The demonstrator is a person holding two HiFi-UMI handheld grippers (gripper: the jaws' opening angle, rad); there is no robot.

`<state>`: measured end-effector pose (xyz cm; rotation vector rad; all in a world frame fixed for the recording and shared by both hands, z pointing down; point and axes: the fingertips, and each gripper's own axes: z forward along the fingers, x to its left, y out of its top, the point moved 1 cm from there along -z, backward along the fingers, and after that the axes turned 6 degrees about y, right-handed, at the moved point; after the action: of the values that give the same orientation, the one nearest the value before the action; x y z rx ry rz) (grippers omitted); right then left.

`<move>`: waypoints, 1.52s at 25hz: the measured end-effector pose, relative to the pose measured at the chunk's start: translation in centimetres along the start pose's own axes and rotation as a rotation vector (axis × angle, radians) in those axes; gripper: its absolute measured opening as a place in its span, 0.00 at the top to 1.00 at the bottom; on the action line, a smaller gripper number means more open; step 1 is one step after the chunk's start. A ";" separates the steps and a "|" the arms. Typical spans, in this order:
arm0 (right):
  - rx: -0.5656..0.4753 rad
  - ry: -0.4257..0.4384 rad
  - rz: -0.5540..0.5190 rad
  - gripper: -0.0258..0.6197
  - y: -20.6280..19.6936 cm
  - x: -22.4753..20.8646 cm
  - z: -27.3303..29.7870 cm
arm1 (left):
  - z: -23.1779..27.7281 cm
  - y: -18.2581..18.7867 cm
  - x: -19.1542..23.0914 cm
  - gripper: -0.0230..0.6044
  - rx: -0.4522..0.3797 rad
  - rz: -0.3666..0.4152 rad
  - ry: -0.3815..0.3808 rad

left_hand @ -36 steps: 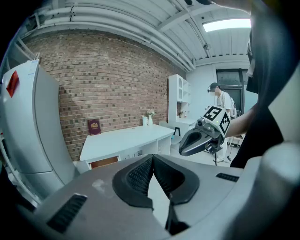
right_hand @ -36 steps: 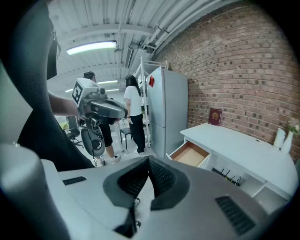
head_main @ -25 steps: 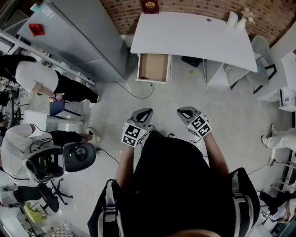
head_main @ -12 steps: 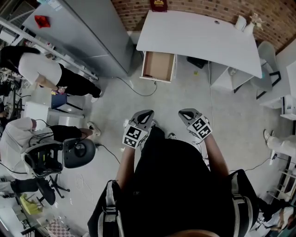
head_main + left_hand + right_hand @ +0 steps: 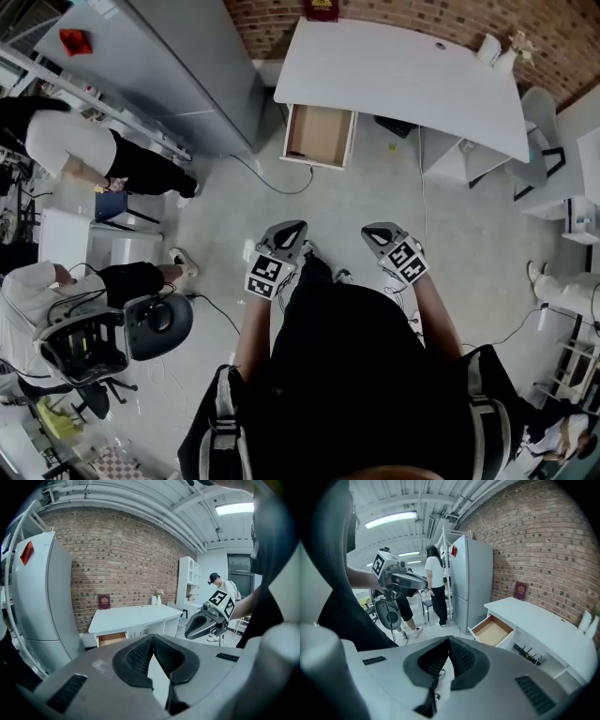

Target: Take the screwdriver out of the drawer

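Note:
An open wooden drawer (image 5: 317, 135) juts from the left end of a white desk (image 5: 394, 70) by the brick wall. Its inside looks bare from here; no screwdriver shows in any view. The drawer (image 5: 492, 631) also appears in the right gripper view, and the drawer (image 5: 111, 639) shows small in the left gripper view. My left gripper (image 5: 291, 229) and right gripper (image 5: 373, 231) are held side by side in front of my body, well short of the desk. Both are shut with nothing between the pads.
A tall grey cabinet (image 5: 178, 66) stands left of the desk. A cable (image 5: 272, 187) trails over the floor below the drawer. People (image 5: 94, 155) and an office chair (image 5: 122, 328) are at the left. White shelving (image 5: 469, 155) stands under the desk's right side.
The view has shifted slightly; the desk and drawer sit about the same distance away. Both grippers keep their pose. The person at the left has moved a little.

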<state>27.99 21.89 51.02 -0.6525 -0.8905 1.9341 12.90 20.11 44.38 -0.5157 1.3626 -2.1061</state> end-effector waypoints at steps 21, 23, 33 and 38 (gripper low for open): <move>0.170 0.043 -0.063 0.87 4.2 -4.0 9.4 | 3.8 0.4 11.7 0.94 0.001 -0.054 -0.063; 0.178 0.036 -0.065 0.87 4.5 -4.6 10.3 | 4.3 0.4 12.8 0.94 0.001 -0.056 -0.073; 0.215 0.009 -0.038 0.87 6.2 -7.0 13.6 | 6.3 0.7 17.0 0.94 -0.014 -0.050 -0.137; 0.212 0.017 -0.054 0.87 7.6 -7.5 16.1 | 6.4 0.2 19.4 0.94 -0.011 -0.051 -0.141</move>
<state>16.04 7.34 55.44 -0.5142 -0.6741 1.9388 1.99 3.05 47.03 -0.6958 1.2940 -2.0616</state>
